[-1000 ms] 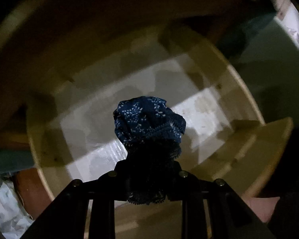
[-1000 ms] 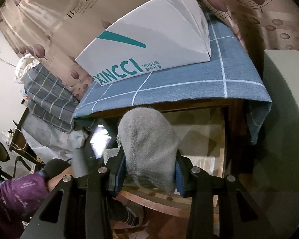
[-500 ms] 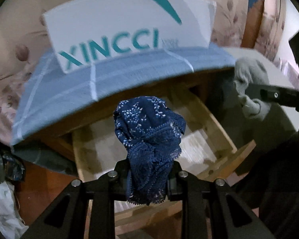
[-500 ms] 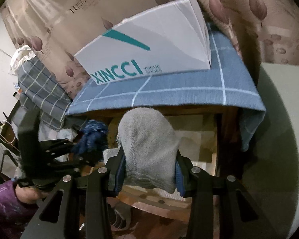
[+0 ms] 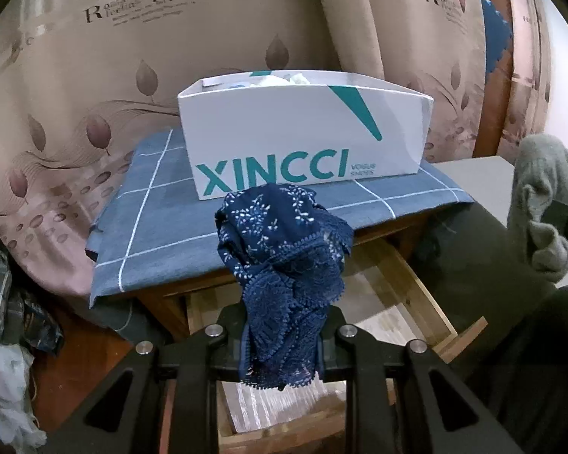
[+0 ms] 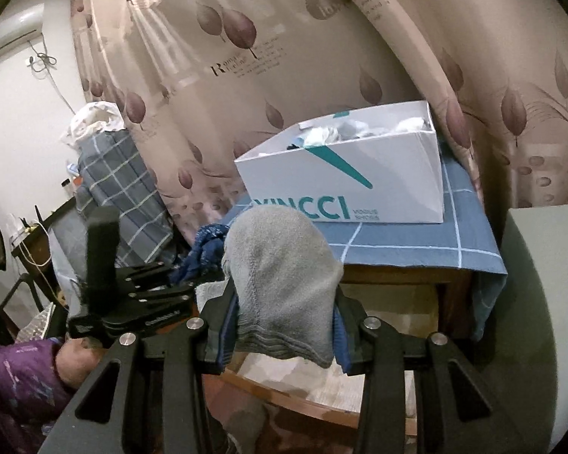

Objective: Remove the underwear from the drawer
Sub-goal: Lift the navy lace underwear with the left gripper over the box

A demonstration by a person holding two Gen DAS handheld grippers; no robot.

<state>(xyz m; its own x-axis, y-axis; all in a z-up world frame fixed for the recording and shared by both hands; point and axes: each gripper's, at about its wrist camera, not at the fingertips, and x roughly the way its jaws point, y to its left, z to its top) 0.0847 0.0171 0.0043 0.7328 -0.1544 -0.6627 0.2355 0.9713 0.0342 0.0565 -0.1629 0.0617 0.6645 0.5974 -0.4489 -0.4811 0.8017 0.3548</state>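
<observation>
My left gripper (image 5: pixel 282 336) is shut on navy lace underwear (image 5: pixel 284 257) with a small white flower print, held above the open wooden drawer (image 5: pixel 428 302). My right gripper (image 6: pixel 284 325) is shut on a grey knit garment (image 6: pixel 280 276), held in front of the table. The grey garment also shows at the right of the left wrist view (image 5: pixel 541 208). The left gripper and navy underwear (image 6: pixel 208 246) show at the left of the right wrist view.
A white XINCCI shoe box (image 5: pixel 306 140) with pale cloth inside stands on a blue checked tablecloth (image 5: pixel 151 219) over the wooden table. Leaf-print curtains (image 5: pixel 94 75) hang behind. A grey cabinet (image 6: pixel 545 272) stands to the right. Checked bedding (image 6: pixel 110 185) lies left.
My left gripper has lifted the navy underwear up out of the drawer to table height. My right gripper has risen a little with the grey garment.
</observation>
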